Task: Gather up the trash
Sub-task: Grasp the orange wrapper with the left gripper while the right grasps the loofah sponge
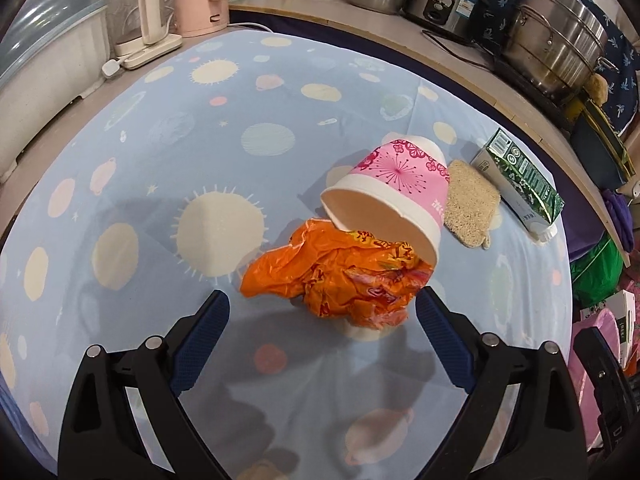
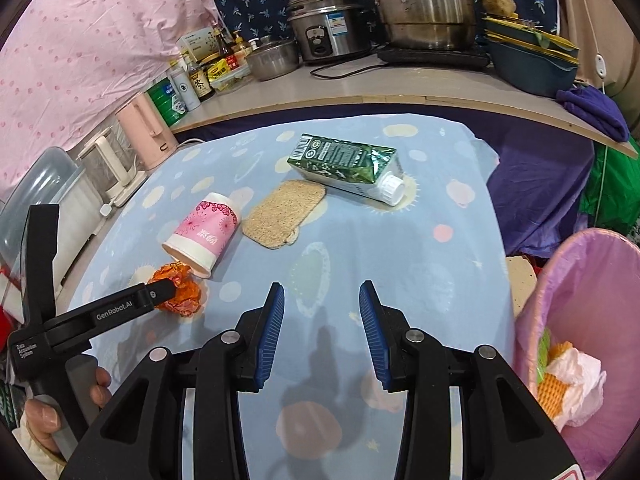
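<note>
A crumpled orange wrapper (image 1: 340, 280) lies on the blue patterned tablecloth (image 1: 160, 152), touching the mouth of a tipped pink paper cup (image 1: 388, 188). My left gripper (image 1: 324, 314) stands wide open just short of the wrapper, whose near edge reaches between the fingertips without the pads touching it. In the right wrist view one left finger (image 2: 160, 291) overlaps the wrapper (image 2: 182, 298). A loofah pad (image 2: 284, 212) and a green carton (image 2: 348, 168) lie beyond the cup (image 2: 204, 232). My right gripper (image 2: 322, 328) hovers open over bare cloth, holding nothing.
A pink-lined bin (image 2: 532, 280) with paper and scraps inside stands at the table's right edge. A kettle (image 1: 140, 12), a rice cooker (image 2: 332, 28), steel pots (image 2: 428, 8) and bottles crowd the counter behind. A person's hand (image 2: 40, 412) grips the left tool.
</note>
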`<state>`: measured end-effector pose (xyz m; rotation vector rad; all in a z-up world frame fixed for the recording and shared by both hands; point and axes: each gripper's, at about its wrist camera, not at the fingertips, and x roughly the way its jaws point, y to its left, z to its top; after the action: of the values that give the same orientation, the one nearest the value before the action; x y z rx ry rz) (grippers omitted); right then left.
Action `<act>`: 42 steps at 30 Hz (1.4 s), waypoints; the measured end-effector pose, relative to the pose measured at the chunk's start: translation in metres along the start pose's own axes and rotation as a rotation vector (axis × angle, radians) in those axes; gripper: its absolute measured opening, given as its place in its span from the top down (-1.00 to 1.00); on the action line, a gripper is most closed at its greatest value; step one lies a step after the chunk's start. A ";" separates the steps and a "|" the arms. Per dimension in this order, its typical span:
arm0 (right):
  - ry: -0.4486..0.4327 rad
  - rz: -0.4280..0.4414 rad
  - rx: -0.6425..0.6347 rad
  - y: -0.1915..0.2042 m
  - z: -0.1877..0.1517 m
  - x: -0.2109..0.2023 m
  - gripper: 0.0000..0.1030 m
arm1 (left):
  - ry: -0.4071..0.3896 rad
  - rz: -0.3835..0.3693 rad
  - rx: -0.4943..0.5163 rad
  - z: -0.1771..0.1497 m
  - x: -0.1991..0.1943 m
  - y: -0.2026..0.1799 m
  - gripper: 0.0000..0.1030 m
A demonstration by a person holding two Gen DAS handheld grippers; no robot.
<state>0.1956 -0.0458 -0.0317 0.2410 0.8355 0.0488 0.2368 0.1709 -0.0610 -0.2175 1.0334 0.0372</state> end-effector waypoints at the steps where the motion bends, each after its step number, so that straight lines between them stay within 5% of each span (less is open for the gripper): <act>1: 0.004 0.002 -0.003 0.002 0.002 0.004 0.25 | 0.002 -0.009 0.002 0.001 0.002 0.000 -0.73; 7: 0.020 0.009 -0.019 0.012 0.012 0.028 0.25 | 0.031 -0.031 0.024 0.004 0.013 0.001 -0.31; 9: 0.026 0.015 -0.020 0.015 0.015 0.036 0.25 | 0.036 -0.029 0.042 0.004 0.014 0.001 0.11; 10: 0.029 0.018 -0.020 0.016 0.017 0.041 0.25 | 0.044 -0.031 0.051 0.004 0.015 0.000 0.14; 12: 0.036 0.025 -0.020 0.018 0.020 0.051 0.25 | 0.063 -0.035 0.057 0.004 0.017 0.001 0.98; 19: 0.055 0.027 -0.036 0.027 0.034 0.082 0.25 | 0.068 -0.083 0.029 0.000 0.016 0.010 0.93; 23: 0.046 0.029 -0.037 0.028 0.038 0.084 0.26 | -0.024 -0.093 0.021 0.006 -0.004 0.009 -0.46; 27: 0.041 0.020 -0.019 0.021 0.039 0.082 0.26 | -0.102 -0.107 0.061 0.019 -0.014 -0.013 -0.70; 36: 0.022 -0.020 0.029 -0.007 0.048 0.074 0.25 | 0.008 -0.060 0.053 0.049 0.036 -0.055 -0.69; 42: 0.037 -0.001 0.015 -0.003 0.049 0.083 0.25 | 0.063 -0.114 0.017 0.041 0.040 -0.041 -0.17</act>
<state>0.2868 -0.0470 -0.0612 0.2541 0.8731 0.0459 0.2979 0.1359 -0.0682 -0.2633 1.0821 -0.0824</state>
